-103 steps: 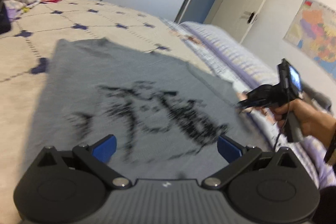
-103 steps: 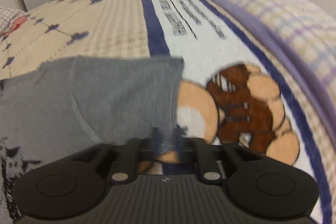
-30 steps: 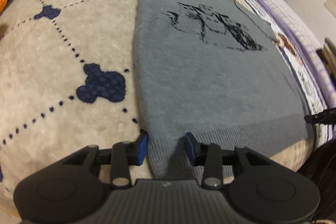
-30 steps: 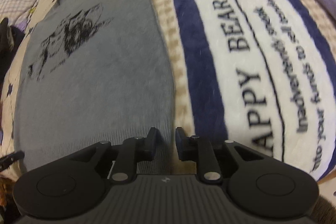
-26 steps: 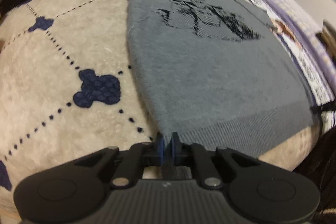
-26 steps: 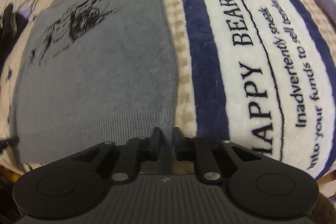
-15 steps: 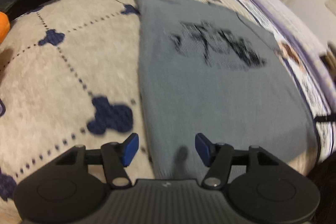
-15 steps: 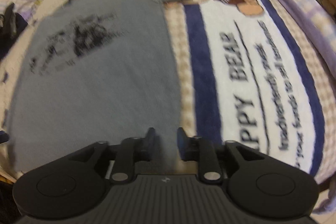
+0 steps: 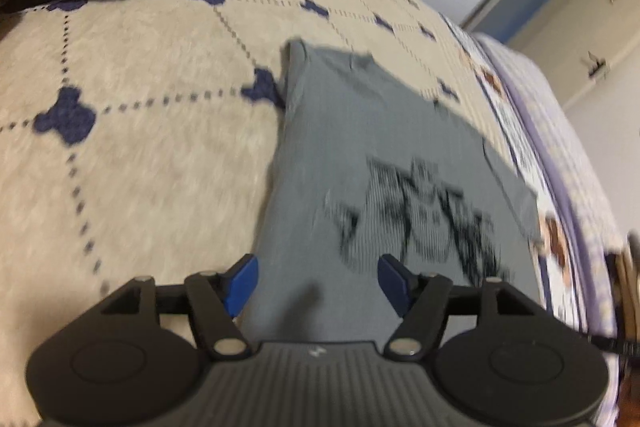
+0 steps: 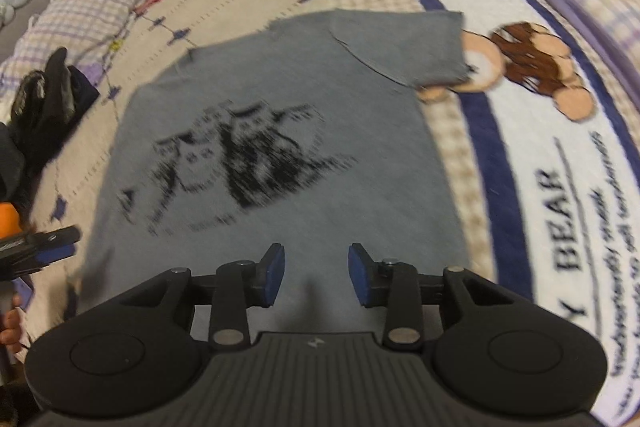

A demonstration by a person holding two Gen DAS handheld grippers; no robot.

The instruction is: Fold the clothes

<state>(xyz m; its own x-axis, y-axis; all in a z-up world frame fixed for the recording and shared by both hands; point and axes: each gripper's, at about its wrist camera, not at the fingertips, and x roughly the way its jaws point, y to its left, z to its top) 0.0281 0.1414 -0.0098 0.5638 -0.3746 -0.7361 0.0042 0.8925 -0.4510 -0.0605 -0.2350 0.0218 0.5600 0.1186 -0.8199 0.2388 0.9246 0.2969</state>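
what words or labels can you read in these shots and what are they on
"BEAR" – large dark letters on the white band of the blanket, right wrist view; the word before it is cut off, only a "Y" shows.
Smaller lines of script beside it and near the bear picture: too blurred to read.
Grey shirt: a black print, a picture, no letters to be made out.
Left wrist view: nothing readable.

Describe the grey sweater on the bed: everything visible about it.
The grey sweater is a soft-looking knit, short-sleeved, with a black printed graphic on its chest. It lies flat, front up, on the patterned bed blanket. One sleeve is spread out, its cuff reaching the bear picture. The other side shows a straight edge with no sleeve in sight. The left gripper and right gripper are over its lower part, jaws opening, gripping nothing.
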